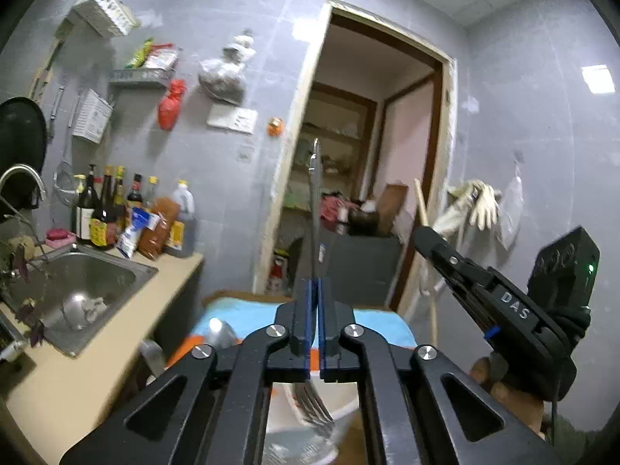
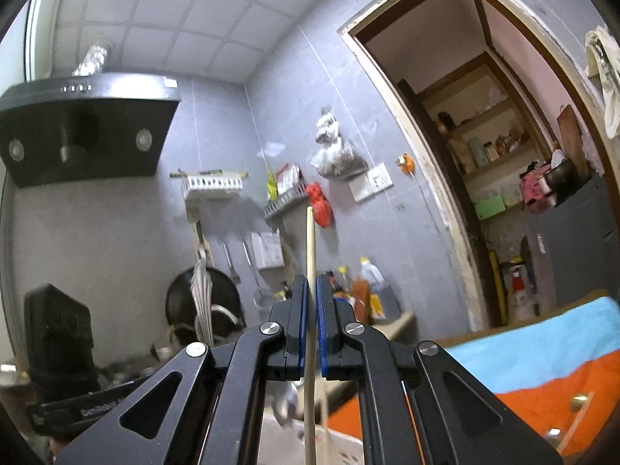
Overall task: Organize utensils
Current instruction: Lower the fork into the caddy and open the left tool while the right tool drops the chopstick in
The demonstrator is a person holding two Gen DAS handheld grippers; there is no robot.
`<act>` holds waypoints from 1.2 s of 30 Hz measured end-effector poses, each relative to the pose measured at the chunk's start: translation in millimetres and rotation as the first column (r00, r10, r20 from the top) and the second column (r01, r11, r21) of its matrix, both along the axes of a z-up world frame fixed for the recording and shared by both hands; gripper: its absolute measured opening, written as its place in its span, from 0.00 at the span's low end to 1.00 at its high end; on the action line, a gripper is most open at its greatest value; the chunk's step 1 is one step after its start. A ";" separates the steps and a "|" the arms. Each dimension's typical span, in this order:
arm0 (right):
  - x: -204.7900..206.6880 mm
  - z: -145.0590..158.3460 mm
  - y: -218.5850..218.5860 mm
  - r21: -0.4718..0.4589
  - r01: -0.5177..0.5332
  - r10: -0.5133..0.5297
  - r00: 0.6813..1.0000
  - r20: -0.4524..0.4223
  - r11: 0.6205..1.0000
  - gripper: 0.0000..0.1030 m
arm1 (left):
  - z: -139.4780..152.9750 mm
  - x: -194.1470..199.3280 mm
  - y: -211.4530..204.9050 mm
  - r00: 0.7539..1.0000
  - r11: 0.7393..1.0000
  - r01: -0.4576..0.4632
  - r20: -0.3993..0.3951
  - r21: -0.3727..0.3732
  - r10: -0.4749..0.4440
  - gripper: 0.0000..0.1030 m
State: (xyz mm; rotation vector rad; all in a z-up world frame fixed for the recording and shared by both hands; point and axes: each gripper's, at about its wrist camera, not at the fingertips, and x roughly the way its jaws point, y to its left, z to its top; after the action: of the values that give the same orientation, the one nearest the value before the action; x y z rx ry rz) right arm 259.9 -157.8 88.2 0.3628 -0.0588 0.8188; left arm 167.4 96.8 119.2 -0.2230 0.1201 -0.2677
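The left hand-held gripper (image 1: 314, 290) is clamped on a metal fork (image 1: 314, 209) at mid-handle, prongs hanging below its fingers. The right hand-held gripper (image 2: 311, 290) pinches a wooden chopstick (image 2: 310, 248) upright between its pads. Both look light, stiff and slippery; grip mid-shaft.

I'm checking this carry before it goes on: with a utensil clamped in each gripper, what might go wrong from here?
The fork is pinched mid-handle in the left gripper, tines hanging behind the fingers; it may pivot or slip. The chopstick in the right gripper is thin and could slide out.
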 end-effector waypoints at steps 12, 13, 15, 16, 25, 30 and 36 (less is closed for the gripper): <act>18.8 -24.8 27.3 0.026 0.124 -0.125 0.992 0.024 0.992 0.03 | -29.1 27.8 76.9 0.995 0.989 -0.098 -0.028 -0.106 0.096 0.00; 19.5 -27.1 29.4 0.021 0.138 -0.138 0.990 0.024 0.990 0.03 | -29.2 26.3 79.3 0.994 0.989 -0.107 -0.021 -0.100 0.106 0.00; 23.1 -31.0 35.1 0.003 0.151 -0.152 0.988 0.019 0.988 0.03 | -30.0 23.7 80.2 0.992 0.990 -0.126 -0.013 -0.068 0.125 0.00; 23.1 -34.3 37.9 -0.013 0.165 -0.164 0.986 0.022 0.986 0.03 | -30.4 23.4 78.3 0.991 0.990 -0.132 -0.013 -0.053 0.131 0.00; 20.2 -50.3 53.2 -0.104 0.215 -0.208 0.976 0.069 0.971 0.03 | -58.7 28.0 62.8 0.982 0.981 -0.190 -0.014 0.039 0.190 0.00; 20.9 -55.8 61.3 -0.166 0.200 -0.190 0.979 0.078 0.965 0.03 | -74.5 28.5 56.2 0.981 0.980 -0.189 -0.030 0.060 0.191 0.00; 17.6 -58.9 60.1 -0.223 0.181 -0.171 0.983 0.063 0.958 0.06 | -84.8 33.2 59.4 0.985 0.992 -0.126 -0.116 0.007 0.126 0.00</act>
State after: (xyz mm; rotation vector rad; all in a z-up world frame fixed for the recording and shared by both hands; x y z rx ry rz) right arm 277.5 -97.6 29.3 0.1206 -0.0361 0.6482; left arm 200.6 156.2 34.4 -0.2457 0.2201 -0.1284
